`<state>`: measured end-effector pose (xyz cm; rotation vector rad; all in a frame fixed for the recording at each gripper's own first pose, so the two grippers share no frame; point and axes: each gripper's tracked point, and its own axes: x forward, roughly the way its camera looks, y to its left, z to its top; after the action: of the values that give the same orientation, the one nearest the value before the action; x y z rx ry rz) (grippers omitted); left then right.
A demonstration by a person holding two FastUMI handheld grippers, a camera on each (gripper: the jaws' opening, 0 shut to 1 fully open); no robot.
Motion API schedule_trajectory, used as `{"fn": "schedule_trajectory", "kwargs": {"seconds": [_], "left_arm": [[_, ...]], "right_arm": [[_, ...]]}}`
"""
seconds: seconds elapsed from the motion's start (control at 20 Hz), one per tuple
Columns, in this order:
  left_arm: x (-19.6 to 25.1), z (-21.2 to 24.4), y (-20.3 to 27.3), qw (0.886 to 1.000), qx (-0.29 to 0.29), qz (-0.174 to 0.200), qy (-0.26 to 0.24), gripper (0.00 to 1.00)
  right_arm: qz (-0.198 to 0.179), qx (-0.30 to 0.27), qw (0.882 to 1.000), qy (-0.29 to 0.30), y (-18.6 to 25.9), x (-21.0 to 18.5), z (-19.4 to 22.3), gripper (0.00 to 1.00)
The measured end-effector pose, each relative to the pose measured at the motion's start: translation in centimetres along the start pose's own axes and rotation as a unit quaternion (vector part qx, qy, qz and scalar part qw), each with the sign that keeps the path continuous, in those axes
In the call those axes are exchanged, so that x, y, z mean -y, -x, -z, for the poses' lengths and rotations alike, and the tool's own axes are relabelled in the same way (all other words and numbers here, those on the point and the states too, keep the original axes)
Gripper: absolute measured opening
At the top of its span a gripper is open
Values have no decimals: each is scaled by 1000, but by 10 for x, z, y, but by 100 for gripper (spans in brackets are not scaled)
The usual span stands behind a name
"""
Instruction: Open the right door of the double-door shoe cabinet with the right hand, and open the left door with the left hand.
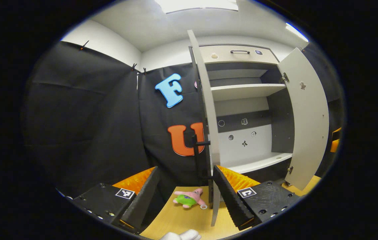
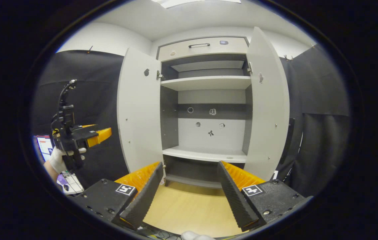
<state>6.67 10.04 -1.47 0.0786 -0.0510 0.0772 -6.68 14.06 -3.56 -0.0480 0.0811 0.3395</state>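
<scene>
The grey shoe cabinet [image 2: 208, 83] stands with both doors swung out and its shelves bare. In the right gripper view, the left door [image 2: 139, 113] and the right door [image 2: 268, 106] flank the opening, and my right gripper [image 2: 189, 196] is open, back from the cabinet, holding nothing. In that view a gloved hand holds my left gripper [image 2: 99, 134] out to the left of the left door. In the left gripper view the left door [image 1: 208, 110] is edge-on with its black handle [image 1: 202, 143]. My left gripper [image 1: 185, 200] is open, and the door's lower edge runs beside its right finger [image 1: 232, 196].
A pink and green plush toy [image 1: 189, 198] lies on the wooden surface [image 2: 189, 210] in front of the left door. A closed drawer with a black handle [image 2: 198, 45] tops the cabinet. The right door [image 1: 305, 116] juts out at the right. A screen [image 2: 45, 146] glows at the far left.
</scene>
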Motion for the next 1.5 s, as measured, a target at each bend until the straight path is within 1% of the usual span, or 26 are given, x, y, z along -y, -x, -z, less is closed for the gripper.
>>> {"fn": "schedule_trajectory", "kwargs": {"seconds": [0.1,0.25,0.35,0.4,0.55,0.65,0.7,0.75,1.0,1.3,1.5], "left_arm": [[16,-17,3,1000,5,18,6,96],[41,-36,4,1000,7,19,5,96],[69,-42,9,999,4,35,20,96],[83,-44,10,999,3,44,23,96],[113,-47,10,998,5,52,25,96],[132,-39,10,998,-4,59,32,96],[140,-33,11,997,-11,62,31,100],[145,-27,13,998,-18,61,28,96],[168,-4,22,997,-35,70,27,96],[188,4,29,997,-29,74,10,96],[198,2,29,996,-25,81,17,96]], "right_arm": [[3,1,1000,1,1,1,1,100],[12,3,1000,0,1,9,1,100],[25,7,1000,0,3,18,-1,100],[32,9,999,-2,4,22,-2,100],[53,13,998,-6,5,36,-1,100],[63,13,998,-10,6,44,0,100],[72,14,997,-11,6,50,0,100],[81,15,997,-11,7,57,0,100],[112,12,993,-20,9,81,7,100],[133,10,991,-23,5,98,12,100],[136,10,990,-28,-1,103,10,100]]}}
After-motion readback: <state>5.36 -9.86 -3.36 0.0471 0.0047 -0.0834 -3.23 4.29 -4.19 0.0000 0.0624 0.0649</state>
